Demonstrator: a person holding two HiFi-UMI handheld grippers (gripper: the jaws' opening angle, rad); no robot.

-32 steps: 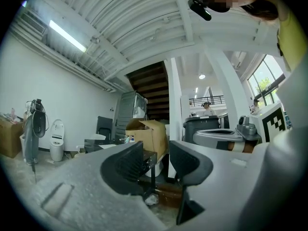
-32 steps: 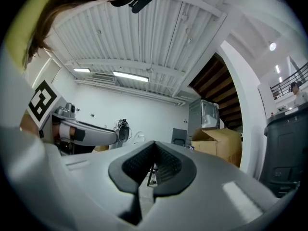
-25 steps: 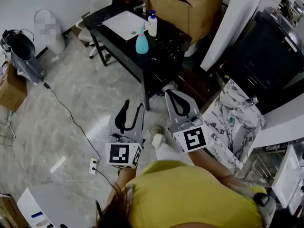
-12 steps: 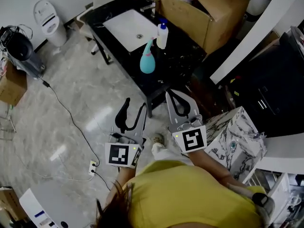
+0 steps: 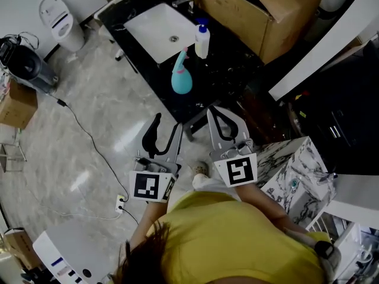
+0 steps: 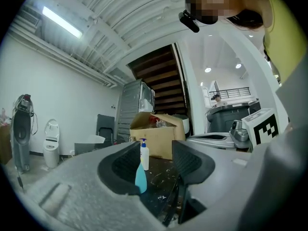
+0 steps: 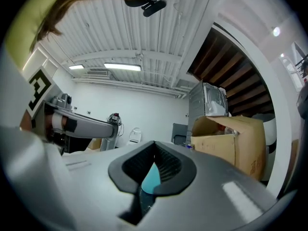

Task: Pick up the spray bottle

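We look down on a pale stone floor (image 5: 89,129) with a black table (image 5: 237,64) ahead of both grippers. The bottle (image 5: 181,80) stands on the table's near part, well apart from either pair of jaws and straight ahead of them.

The left gripper (image 5: 167,123) is held level. Its jaws are apart and opening, with nothing between them. In the left gripper view the bottle shows far off in the gap, close to the left jaw's inner edge. The right gripper (image 5: 218,110) is also level, its jaws drawn together at the tips and empty. The teal seen through their loop is the distant bottle.

From above, the bottle sits between the two grippers' lines, nearer the left one's, so we judge the left better placed.

The bottle is upright, long axis vertical, neck on top. We cannot tell which way the nozzle points. We judge that level jaws would meet its body from the side.
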